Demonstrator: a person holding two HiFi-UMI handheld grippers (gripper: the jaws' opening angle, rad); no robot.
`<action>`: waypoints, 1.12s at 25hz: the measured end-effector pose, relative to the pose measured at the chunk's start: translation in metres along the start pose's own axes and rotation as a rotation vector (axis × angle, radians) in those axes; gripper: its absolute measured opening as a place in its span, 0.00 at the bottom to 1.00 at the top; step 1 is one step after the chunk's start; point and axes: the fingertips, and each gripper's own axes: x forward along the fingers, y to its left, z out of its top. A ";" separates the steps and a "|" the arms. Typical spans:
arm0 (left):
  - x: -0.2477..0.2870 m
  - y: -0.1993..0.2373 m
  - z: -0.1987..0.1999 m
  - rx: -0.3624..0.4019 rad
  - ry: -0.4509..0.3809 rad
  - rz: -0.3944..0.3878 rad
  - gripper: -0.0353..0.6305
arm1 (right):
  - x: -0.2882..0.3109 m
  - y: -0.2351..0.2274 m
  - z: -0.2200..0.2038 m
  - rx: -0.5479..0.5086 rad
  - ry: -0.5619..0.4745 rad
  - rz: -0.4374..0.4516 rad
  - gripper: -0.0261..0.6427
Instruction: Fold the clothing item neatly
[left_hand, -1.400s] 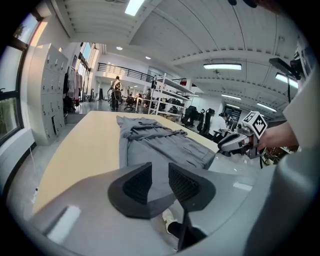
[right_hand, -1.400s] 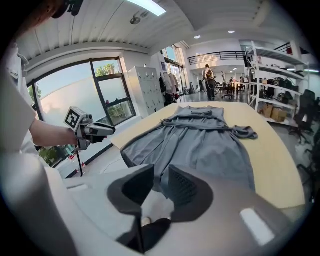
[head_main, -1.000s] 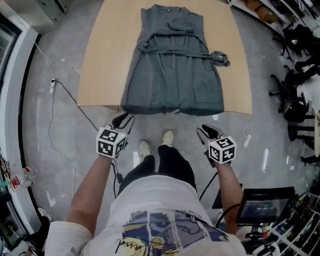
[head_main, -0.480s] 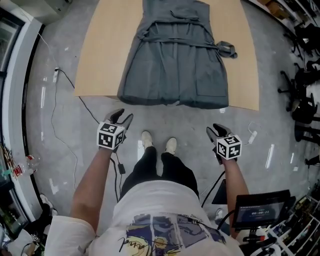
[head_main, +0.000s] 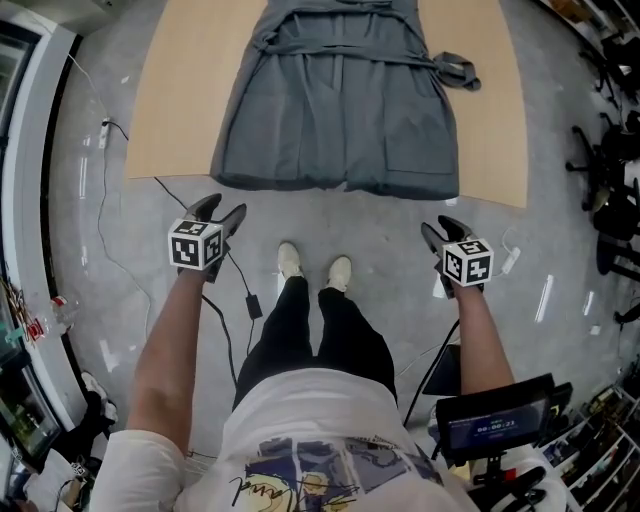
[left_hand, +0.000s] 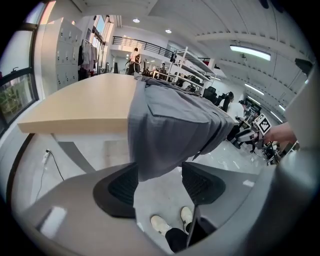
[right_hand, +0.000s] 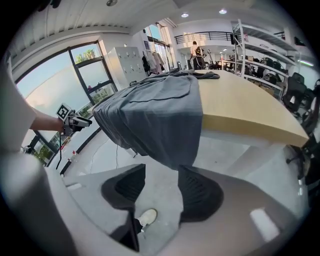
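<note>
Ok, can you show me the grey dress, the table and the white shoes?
grey dress (head_main: 335, 110), head view, the middle of its skirt.
table (head_main: 183, 100), head view, the bare wood left of the dress.
white shoes (head_main: 289, 262), head view, the shoe at the picture's left.

Grey dress (head_main: 335, 110): matt woven cloth, softly creased. Pale worktop (head_main: 175, 110): wood look, smooth, faint sheen. Grey floor (head_main: 100, 230): polished, glossy, streaked with light reflections. Black pads (left_hand: 122, 187) on the jaws: ribbed, matt, rubbery look.

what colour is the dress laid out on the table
Plain dark grey, no pattern. The dress shows best in the head view.
</note>
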 end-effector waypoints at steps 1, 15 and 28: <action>0.003 0.001 -0.001 -0.007 0.000 0.001 0.49 | 0.004 -0.006 0.001 -0.001 -0.002 0.000 0.33; 0.054 0.016 -0.030 -0.037 0.100 0.000 0.60 | 0.053 -0.045 -0.005 -0.003 -0.020 0.053 0.42; 0.092 0.039 -0.027 -0.004 0.095 -0.027 0.65 | 0.101 -0.046 -0.002 -0.089 -0.042 0.139 0.45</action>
